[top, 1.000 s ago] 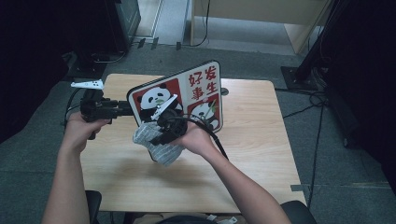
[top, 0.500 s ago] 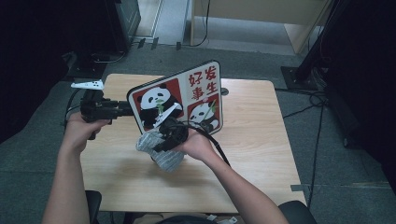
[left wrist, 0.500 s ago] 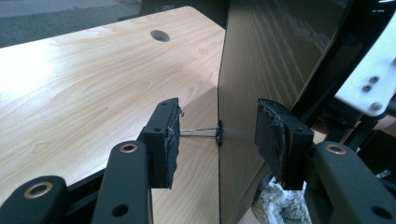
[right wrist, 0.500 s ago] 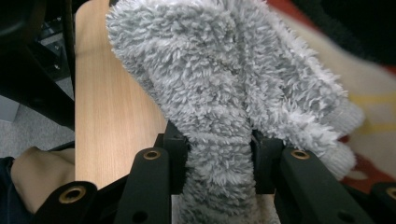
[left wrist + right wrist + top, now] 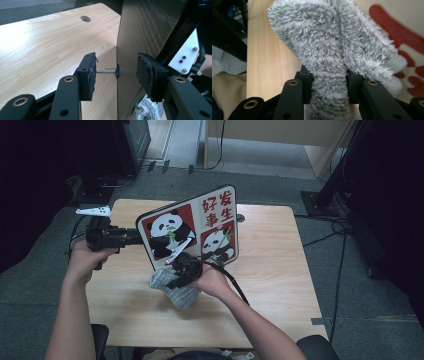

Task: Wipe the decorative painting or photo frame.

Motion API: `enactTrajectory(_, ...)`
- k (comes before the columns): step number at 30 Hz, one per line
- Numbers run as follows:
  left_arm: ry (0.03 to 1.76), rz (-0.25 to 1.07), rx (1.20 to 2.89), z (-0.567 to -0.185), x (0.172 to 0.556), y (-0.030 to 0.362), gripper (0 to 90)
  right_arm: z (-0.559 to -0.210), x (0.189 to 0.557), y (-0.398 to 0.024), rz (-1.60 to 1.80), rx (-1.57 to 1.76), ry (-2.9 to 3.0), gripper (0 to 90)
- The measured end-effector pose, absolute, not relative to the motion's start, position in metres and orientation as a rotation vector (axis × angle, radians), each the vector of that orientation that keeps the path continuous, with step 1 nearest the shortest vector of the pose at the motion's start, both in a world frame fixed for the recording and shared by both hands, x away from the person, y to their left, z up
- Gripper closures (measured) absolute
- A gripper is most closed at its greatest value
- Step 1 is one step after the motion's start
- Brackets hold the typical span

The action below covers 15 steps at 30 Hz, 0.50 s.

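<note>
A board (image 5: 192, 227) with panda pictures and red characters stands upright on the wooden table (image 5: 270, 270). Its left edge sits between the jaws of my left gripper (image 5: 137, 237), which is held level. In the left gripper view the board's plain back (image 5: 145, 30) runs off to the right, and a gap shows between the left pad (image 5: 88, 72) and the edge, so this gripper (image 5: 116, 77) is open. A small wire clip (image 5: 117, 71) sits at the board's foot. My right gripper (image 5: 170, 280) is shut on a fluffy grey cloth (image 5: 180, 292), low in front of the board. The cloth (image 5: 324, 37) bulges beyond the jaws (image 5: 329, 86), against the printed face (image 5: 412, 25).
A round cable hole (image 5: 85, 18) lies in the table behind the board. Dark equipment (image 5: 125, 140) stands on the floor at the back left and a black stand foot (image 5: 325, 195) at the back right. Bare table (image 5: 280, 310) spreads to the right of my right forearm.
My right hand has carried the cloth down the board's face toward the table. The left gripper and the board have stayed where they were.
</note>
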<state>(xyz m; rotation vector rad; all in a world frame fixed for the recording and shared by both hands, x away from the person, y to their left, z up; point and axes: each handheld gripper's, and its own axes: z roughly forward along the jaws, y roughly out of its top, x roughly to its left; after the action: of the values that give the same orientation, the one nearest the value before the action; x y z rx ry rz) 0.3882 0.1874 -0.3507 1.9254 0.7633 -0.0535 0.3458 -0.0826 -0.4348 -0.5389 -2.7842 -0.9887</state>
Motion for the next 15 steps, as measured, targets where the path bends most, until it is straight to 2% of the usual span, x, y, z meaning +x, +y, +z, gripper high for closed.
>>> enactTrajectory(15, 0.771, -0.057, 1.927, -0.352, 0.388, 0.188, 49.1, -0.461, 0.343, -0.086, -0.96, -0.545, -2.752, 67.1)
